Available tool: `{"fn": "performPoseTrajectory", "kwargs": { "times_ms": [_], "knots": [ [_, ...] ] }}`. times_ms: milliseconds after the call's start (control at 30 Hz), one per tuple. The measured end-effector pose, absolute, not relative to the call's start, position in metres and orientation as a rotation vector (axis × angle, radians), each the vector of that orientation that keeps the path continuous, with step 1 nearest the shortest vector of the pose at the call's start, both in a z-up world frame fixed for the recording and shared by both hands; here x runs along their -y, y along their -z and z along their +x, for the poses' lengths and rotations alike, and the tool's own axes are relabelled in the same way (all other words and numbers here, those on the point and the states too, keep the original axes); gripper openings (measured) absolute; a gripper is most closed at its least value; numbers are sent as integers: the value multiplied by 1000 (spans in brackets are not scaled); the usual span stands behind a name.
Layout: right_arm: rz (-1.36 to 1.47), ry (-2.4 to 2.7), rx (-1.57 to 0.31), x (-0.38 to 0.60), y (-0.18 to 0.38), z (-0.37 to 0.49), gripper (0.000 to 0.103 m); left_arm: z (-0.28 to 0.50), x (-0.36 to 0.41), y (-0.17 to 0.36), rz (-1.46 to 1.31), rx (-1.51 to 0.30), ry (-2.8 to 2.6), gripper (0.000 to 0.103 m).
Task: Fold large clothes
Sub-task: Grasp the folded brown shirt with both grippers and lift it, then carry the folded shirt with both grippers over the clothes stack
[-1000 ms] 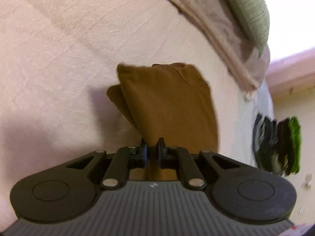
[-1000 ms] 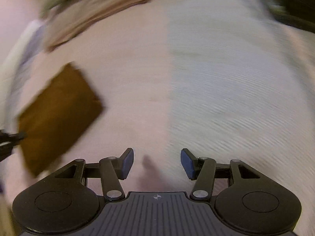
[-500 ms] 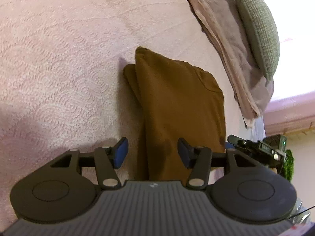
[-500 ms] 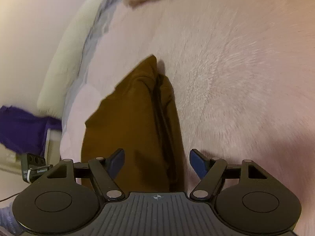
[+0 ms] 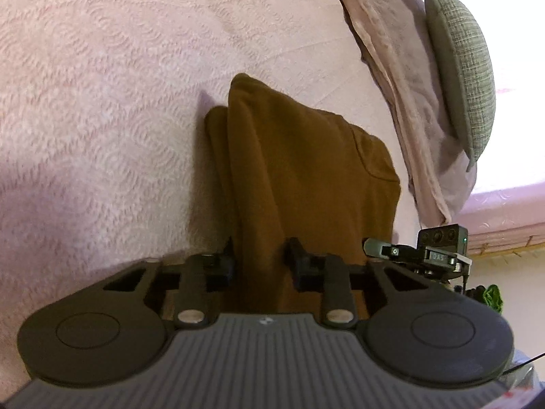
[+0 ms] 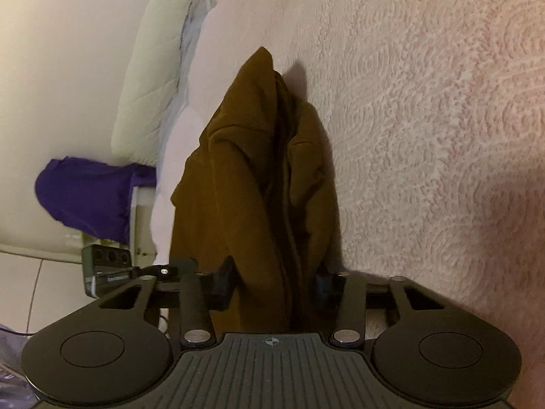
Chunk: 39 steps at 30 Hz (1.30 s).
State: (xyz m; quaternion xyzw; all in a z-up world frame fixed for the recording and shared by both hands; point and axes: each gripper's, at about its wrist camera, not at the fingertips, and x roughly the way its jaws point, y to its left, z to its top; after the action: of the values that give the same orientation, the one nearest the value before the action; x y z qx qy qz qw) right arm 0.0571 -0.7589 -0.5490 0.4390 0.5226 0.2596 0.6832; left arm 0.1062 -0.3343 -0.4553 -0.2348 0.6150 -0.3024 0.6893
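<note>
Gripping the folded brown garment (image 5: 306, 177) on the pink bedspread (image 5: 102, 85), we have just been closing both claws on its near edge: left gripper (image 5: 260, 259) and right gripper (image 6: 274, 281) pinch cloth. Next probably calls for one even lift and fold.

Pink textured bedspread (image 5: 102, 85), green woven pillow (image 5: 466, 68) near bright window, cream wall (image 6: 68, 51), purple cloth (image 6: 88, 197)

The brown garment (image 5: 306, 177) I'm handling lies folded into a thick, narrow bundle on the pink bed (image 5: 102, 102).
</note>
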Motion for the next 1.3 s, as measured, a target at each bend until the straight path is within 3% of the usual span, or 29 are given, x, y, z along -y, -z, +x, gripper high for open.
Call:
{"fn": "performPoseTrajectory", "kwargs": {
  "times_ms": [67, 533, 1300],
  "knots": [
    [991, -586, -1167, 761, 550, 56, 33, 103, 335, 454, -524, -1363, 666, 9],
    [1017, -464, -1028, 758, 505, 0, 24, 87, 368, 379, -264, -1296, 719, 7],
    [1172, 254, -589, 647, 294, -350, 24, -68, 438, 211, 168, -1296, 1399, 7]
  ]
}}
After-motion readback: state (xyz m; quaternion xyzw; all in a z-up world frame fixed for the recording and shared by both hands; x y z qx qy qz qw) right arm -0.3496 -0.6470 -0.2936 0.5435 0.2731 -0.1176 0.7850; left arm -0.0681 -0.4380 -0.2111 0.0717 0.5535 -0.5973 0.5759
